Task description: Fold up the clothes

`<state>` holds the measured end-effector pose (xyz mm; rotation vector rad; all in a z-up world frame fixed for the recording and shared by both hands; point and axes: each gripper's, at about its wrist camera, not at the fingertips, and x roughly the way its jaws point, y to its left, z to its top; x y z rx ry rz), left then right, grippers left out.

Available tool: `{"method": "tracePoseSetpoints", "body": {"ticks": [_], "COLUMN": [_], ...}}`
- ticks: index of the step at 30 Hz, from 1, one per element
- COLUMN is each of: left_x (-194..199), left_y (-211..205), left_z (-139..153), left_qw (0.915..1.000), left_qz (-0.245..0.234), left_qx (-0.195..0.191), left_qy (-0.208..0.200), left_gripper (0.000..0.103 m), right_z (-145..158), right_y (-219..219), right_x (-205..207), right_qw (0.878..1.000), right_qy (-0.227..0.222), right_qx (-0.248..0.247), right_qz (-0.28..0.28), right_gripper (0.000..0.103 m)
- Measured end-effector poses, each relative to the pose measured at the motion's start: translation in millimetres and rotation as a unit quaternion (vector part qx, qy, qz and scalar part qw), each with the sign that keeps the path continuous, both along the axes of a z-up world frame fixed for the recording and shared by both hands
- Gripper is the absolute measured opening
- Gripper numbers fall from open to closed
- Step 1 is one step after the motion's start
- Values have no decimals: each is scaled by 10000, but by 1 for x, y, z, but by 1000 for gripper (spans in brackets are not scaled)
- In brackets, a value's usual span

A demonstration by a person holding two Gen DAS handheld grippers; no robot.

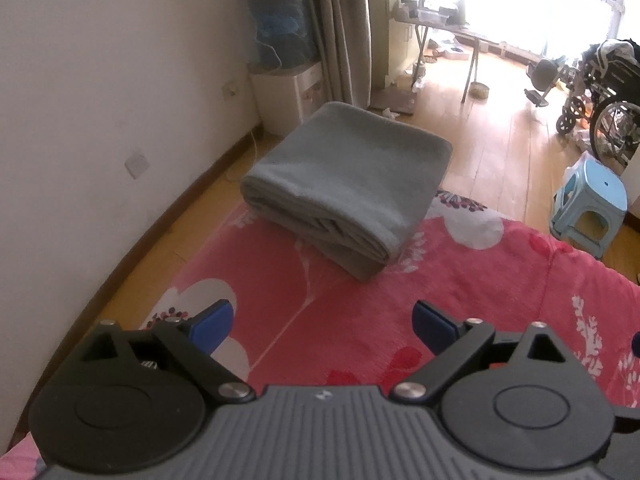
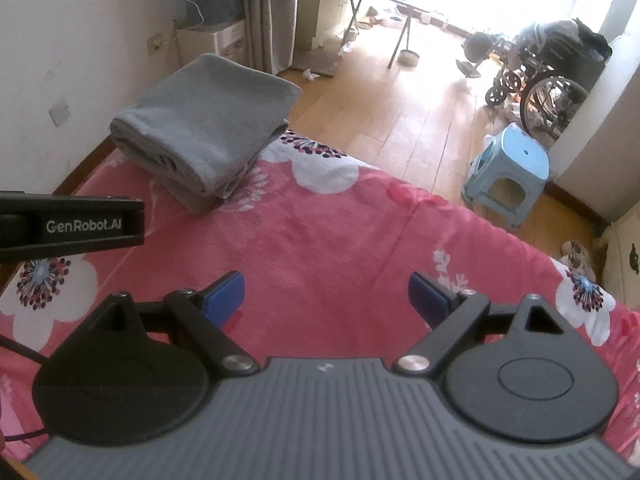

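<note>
Both claws [image 1: 324, 320] [image 2: 326, 292] gape, well short of folded grey garment [image 1: 344, 184].

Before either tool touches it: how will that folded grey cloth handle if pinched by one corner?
The folded grey cloth looks soft and floppy: stacked layers show loose at its near edge, so a one-corner pinch would probably unfold it. It seems light for its bulk. On the pink floral bedspread, a push would likely bunch it rather than slide it.

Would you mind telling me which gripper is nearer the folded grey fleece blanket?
Left. The left gripper points at the folded grey fleece blanket ahead; the right gripper sits farther right.
</note>
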<state>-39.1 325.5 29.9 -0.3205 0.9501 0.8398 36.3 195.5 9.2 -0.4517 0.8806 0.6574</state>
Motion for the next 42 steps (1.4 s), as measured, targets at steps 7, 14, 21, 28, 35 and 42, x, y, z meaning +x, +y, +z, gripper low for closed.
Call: {"method": "tracePoseSetpoints", "body": {"ticks": [7,14,21,28,35,42], "left_x": [-8,-12,-14,-17,-20,-24], "left_y": [5,5,5,7,8,10], "left_z": [0,0,-2,-3,-4,-3], "left_qw": [10000,9999,9999,9999,9998,9998], "left_qz": [82,111,115,127,159,143], "left_qx": [12,74,87,94,120,129], "left_qy": [-25,-33,-21,-15,1,23], "left_gripper": [97,97,97,97,97,97], "right_z": [1,1,-1,-2,-2,-1], "right_y": [6,10,10,14,16,17], "right_x": [-6,-11,-13,-16,-19,-19], "right_qw": [10000,9999,9999,9999,9999,9999], "right_qy": [52,-3,36,59,49,48], "right_qx": [25,14,10,8,-12,-7], "right_qz": [18,109,102,129,126,110], "right_gripper": [89,89,89,89,89,89]}}
